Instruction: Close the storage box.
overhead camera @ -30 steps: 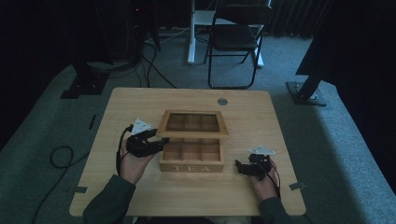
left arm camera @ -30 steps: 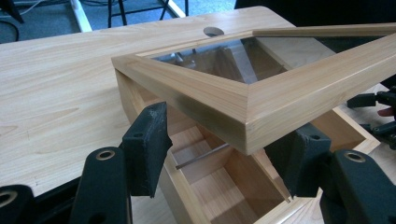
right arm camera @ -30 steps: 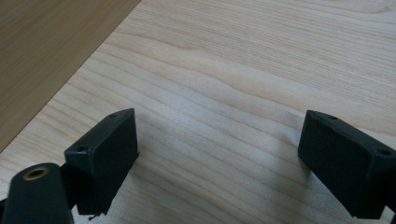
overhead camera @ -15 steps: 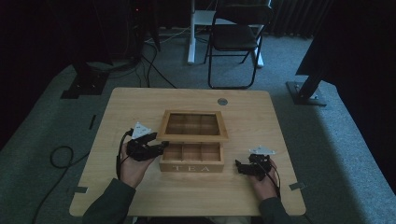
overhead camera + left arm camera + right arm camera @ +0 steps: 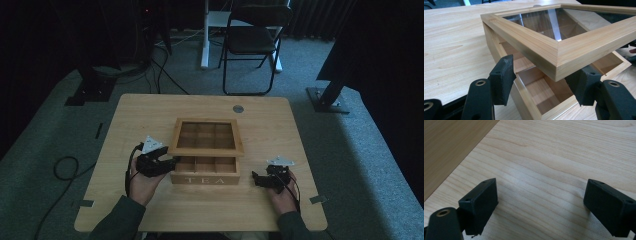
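A wooden tea box [image 5: 205, 177] marked TEA stands mid-table, and its glass-windowed lid [image 5: 205, 151] hangs partly raised over the divided compartments. My left gripper [image 5: 170, 162] reaches in at the box's left front corner. In the left gripper view the lid's near corner [image 5: 556, 67] sits between the spread jaws of this gripper [image 5: 542, 85]. The left pad [image 5: 502, 80] stands apart from the wood. The right pad [image 5: 584, 87] lies close under the lid's edge. My right gripper [image 5: 255, 179] rests open on bare table right of the box, with nothing between its jaws [image 5: 540, 202].
The box's side wall [image 5: 449, 145] lies just left of the right gripper. A round grommet [image 5: 238, 108] sits near the table's far edge. A folding chair [image 5: 252, 40], stand bases and floor cables [image 5: 65, 167] surround the table [image 5: 140, 115].
The lid's front edge has come lower, toward the box front, and my left gripper has shifted slightly toward the person with it. The right gripper has kept still.
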Tool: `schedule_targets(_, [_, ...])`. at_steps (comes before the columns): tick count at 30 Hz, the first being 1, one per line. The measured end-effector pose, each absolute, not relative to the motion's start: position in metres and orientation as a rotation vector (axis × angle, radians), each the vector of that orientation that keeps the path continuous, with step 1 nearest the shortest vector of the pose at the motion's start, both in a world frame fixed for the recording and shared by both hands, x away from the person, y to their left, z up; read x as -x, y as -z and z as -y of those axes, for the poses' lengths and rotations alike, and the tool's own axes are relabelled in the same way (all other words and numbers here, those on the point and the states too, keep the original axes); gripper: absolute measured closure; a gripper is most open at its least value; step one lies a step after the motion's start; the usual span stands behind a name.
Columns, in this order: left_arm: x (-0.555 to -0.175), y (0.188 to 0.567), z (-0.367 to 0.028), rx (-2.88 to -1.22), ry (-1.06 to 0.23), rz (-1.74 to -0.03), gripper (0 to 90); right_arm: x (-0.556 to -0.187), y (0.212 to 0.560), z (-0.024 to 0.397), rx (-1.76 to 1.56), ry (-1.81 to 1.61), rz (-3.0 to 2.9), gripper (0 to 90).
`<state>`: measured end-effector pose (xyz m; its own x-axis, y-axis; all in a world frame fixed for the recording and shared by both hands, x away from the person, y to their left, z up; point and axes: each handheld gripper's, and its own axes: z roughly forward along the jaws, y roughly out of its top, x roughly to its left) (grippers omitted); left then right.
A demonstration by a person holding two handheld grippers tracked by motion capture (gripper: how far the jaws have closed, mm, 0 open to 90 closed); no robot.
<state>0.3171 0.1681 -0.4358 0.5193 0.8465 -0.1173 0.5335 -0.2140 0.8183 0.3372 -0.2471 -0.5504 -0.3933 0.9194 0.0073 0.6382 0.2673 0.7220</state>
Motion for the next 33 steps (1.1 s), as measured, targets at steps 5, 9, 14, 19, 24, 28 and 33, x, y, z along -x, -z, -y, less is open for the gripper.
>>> schedule_targets(5, [-0.315, 0.44, -0.168, -1.896, -0.451, -1.138, 40.8, -0.337, 0.55, 0.247, -1.41, -0.914, -2.128, 11.6])
schedule_targets(9, [-0.314, 0.442, -0.168, -1.899, -0.449, -1.142, 40.8, -0.337, 0.55, 0.246, -1.411, -0.914, -2.127, 11.6])
schedule_targets(14, [-0.312, 0.445, -0.167, -1.901, -0.45, -1.144, 40.8, -0.337, 0.55, 0.246, -1.412, -0.914, -2.127, 11.6])
schedule_targets(19, [-0.311, 0.448, -0.167, -1.905, -0.448, -1.147, 40.8, -0.337, 0.55, 0.246, -1.414, -0.915, -2.126, 11.6])
schedule_targets(24, [-0.309, 0.45, -0.167, -1.906, -0.452, -1.149, 40.7, -0.337, 0.55, 0.246, -1.411, -0.914, -2.128, 11.6])
schedule_targets(28, [-0.308, 0.452, -0.167, -1.911, -0.45, -1.149, 40.8, -0.337, 0.55, 0.246, -1.41, -0.912, -2.129, 11.6])
schedule_targets(33, [-0.307, 0.455, -0.167, -1.916, -0.449, -1.151, 40.7, -0.337, 0.55, 0.246, -1.41, -0.913, -2.129, 11.6])
